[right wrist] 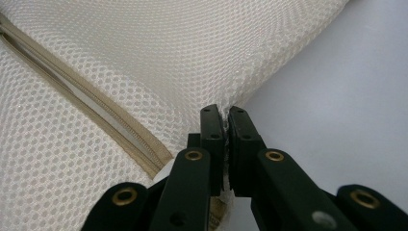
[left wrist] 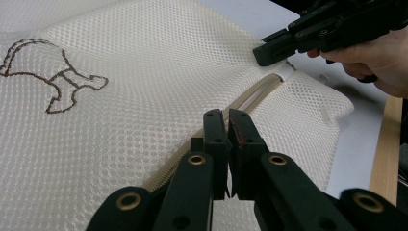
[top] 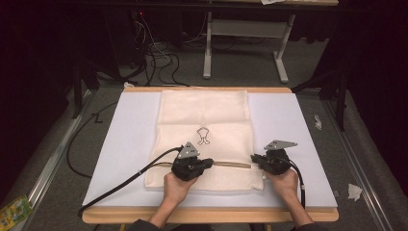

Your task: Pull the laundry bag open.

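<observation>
A cream mesh laundry bag [top: 204, 139] with a small brown stitched figure [top: 203, 135] lies flat on the white surface [top: 288, 125], its beige zipper [left wrist: 260, 91] running between the two tools. The left hand-held gripper [left wrist: 227, 118] sits jaws together on the zipper line, apparently pinching something there, while the right hand-held gripper [right wrist: 225, 115] is clamped on the bag's edge beside the zipper's end. A black cable [top: 120, 185] trails left of the left hand-held gripper; nothing lies between the two.

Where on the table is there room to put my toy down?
The white mat is bare left of the mesh bag, and again right of it, past the right gripper. The middle is crowded: the bag and both grippers, left gripper on its zipper.
</observation>
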A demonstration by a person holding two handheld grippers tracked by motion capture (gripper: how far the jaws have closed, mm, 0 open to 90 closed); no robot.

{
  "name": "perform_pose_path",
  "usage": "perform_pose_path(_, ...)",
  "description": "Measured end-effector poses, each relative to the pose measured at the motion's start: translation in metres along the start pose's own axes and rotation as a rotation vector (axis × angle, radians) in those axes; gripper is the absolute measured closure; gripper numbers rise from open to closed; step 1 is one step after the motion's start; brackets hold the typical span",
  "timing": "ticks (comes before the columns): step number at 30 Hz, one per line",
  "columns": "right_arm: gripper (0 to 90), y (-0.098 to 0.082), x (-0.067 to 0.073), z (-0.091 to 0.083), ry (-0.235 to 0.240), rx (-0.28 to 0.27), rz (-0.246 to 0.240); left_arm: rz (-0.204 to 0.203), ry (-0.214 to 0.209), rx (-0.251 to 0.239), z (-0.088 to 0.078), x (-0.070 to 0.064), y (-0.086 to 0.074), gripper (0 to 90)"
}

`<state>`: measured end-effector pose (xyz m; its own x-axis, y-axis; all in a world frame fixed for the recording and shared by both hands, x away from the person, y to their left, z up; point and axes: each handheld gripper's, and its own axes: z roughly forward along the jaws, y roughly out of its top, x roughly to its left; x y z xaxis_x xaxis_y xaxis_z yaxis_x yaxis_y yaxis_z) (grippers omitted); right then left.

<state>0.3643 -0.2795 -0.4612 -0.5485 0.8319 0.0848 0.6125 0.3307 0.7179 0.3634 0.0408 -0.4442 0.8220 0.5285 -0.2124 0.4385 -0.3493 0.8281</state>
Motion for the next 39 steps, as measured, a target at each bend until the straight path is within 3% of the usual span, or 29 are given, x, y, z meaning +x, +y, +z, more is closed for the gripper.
perform_pose_path(39, 87.8, 0.001, 0.002, 0.003, 0.003, -0.015, -0.001, -0.027, 0.015, -0.026, -0.024, 0.012, -0.008, 87.0)
